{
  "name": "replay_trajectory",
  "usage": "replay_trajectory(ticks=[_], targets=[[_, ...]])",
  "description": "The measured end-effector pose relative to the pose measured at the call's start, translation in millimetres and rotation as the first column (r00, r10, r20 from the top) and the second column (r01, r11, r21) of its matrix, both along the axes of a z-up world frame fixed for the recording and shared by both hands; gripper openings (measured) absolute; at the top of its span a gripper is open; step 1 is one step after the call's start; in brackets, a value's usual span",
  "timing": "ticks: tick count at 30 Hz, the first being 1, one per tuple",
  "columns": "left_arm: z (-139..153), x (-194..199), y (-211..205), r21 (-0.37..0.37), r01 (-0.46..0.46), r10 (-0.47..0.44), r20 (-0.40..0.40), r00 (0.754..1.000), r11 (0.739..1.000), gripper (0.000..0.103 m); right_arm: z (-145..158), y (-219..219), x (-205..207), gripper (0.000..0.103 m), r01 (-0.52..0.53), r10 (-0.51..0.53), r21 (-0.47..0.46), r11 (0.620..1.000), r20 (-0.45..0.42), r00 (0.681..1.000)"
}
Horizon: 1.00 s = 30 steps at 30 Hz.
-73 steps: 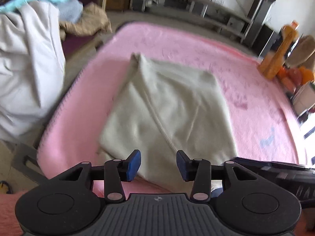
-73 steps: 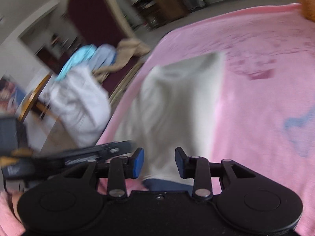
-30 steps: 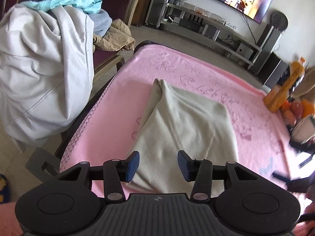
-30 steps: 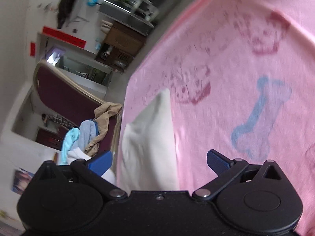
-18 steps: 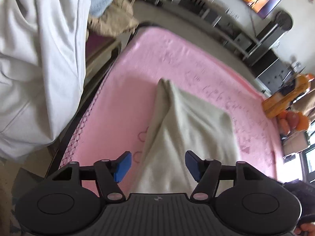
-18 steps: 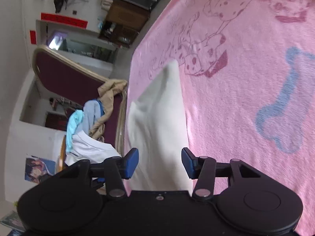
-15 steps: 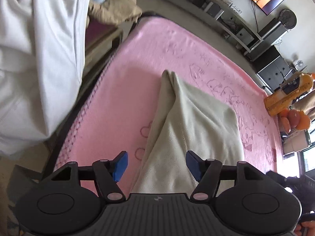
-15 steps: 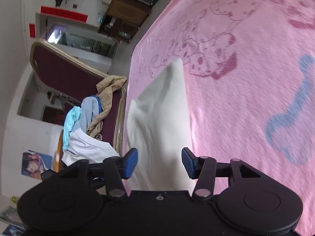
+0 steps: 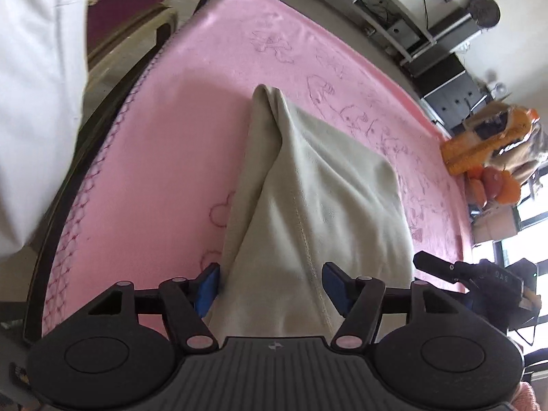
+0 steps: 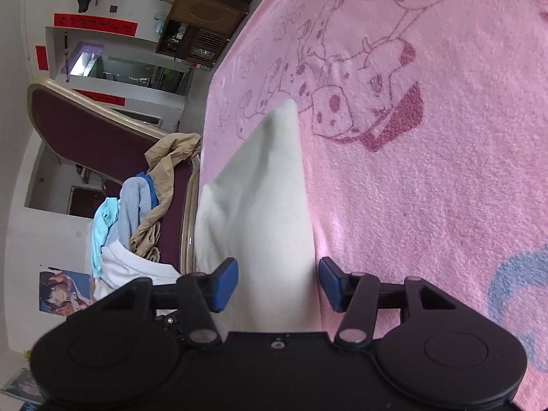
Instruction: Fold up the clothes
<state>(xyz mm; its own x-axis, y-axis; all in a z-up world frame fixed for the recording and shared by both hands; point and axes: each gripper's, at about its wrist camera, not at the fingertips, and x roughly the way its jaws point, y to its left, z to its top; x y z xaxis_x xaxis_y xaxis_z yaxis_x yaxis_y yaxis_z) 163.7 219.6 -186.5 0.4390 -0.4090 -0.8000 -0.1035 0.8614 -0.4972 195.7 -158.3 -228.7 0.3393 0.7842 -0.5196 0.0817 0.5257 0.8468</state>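
The cream garment [image 9: 318, 212] looks soft and limp, so I'd pinch its near corners; the left gripper [image 9: 270, 286] is closing and the right gripper [image 10: 278, 282] half-wide, both astride cloth, neither pressing.

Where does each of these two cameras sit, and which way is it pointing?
Left wrist: on the left gripper, looking down along its closing, not yet pressing jaws at the beige garment on the pink blanket; right gripper at the edge.
Right wrist: on that gripper, looking along the garment's edge.
Shared: garment, blanket.
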Motion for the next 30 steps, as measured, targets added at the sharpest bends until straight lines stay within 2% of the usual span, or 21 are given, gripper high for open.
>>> replay_trajectory(ticks=[5, 7, 10, 12, 14, 15, 17, 21, 24, 26, 30], targets=[[-3.1, 8.9, -1.5, -0.012, -0.010, 0.010, 0.014, 1.000, 1.000, 0.061, -4.1, 5.7, 3.6, 0.047, -0.005, 0.005, 0.008, 1.000, 0.008, 1.000], [-3.8, 8.6, -0.9, -0.031, -0.014, 0.015, 0.015, 1.000, 0.999, 0.061, -3.6, 8.9, 3.9, 0.049, -0.017, 0.017, 0.005, 1.000, 0.019, 1.000], [-4.3, 6.6, -3.6, -0.057, -0.015, 0.016, 0.016, 1.000, 0.998, 0.065, 0.2, 14.6, 3.3, 0.060, -0.038, 0.038, -0.008, 0.999, 0.049, 0.998], [-1.5, 3.2, -11.8, -0.032, -0.001, 0.002, 0.031, 1.000, 0.999, 0.063, 4.3, 19.1, 1.4, 0.060, -0.044, 0.047, -0.040, 0.998, 0.074, 0.996], [1.5, -1.1, -19.5, 0.028, -0.012, 0.010, 0.044, 0.999, 1.000, 0.046, 7.9, 22.9, -1.6, 0.052, -0.039, 0.048, -0.092, 0.995, 0.093, 0.995], [2.8, -3.2, -21.5, 0.046, -0.023, 0.021, 0.049, 0.999, 0.999, 0.043, 9.3, 24.6, -3.3, 0.039, -0.034, 0.046, -0.125, 0.992, 0.100, 0.994], [8.3, -7.4, -24.7, 0.062, -0.040, 0.036, 0.069, 0.997, 0.997, 0.030, 11.0, 26.7, -6.5, 0.032, -0.019, 0.038, -0.169, 0.985, 0.112, 0.993], [26.7, -21.1, -38.3, 0.136, -0.042, 0.022, 0.146, 0.989, 0.990, 0.025, 19.0, 34.2, -14.5, 0.024, 0.017, 0.016, -0.215, 0.976, 0.151, 0.988], [42.5, -32.6, -52.3, 0.167, -0.025, -0.011, 0.212, 0.977, 0.986, 0.024, 32.1, 29.6, -20.9, 0.022, 0.032, -0.004, -0.168, 0.985, 0.169, 0.986], [51.7, -40.2, -61.9, 0.162, -0.007, -0.033, 0.242, 0.970, 0.987, 0.024, 46.2, 23.9, -29.5, 0.022, 0.035, -0.007, -0.137, 0.990, 0.196, 0.981], [68.2, -56.2, -81.1, 0.101, 0.024, -0.052, 0.280, 0.959, 0.995, 0.024, 75.6, -6.0, -55.1, 0.022, 0.063, -0.036, -0.109, 0.992, 0.230, 0.972]])
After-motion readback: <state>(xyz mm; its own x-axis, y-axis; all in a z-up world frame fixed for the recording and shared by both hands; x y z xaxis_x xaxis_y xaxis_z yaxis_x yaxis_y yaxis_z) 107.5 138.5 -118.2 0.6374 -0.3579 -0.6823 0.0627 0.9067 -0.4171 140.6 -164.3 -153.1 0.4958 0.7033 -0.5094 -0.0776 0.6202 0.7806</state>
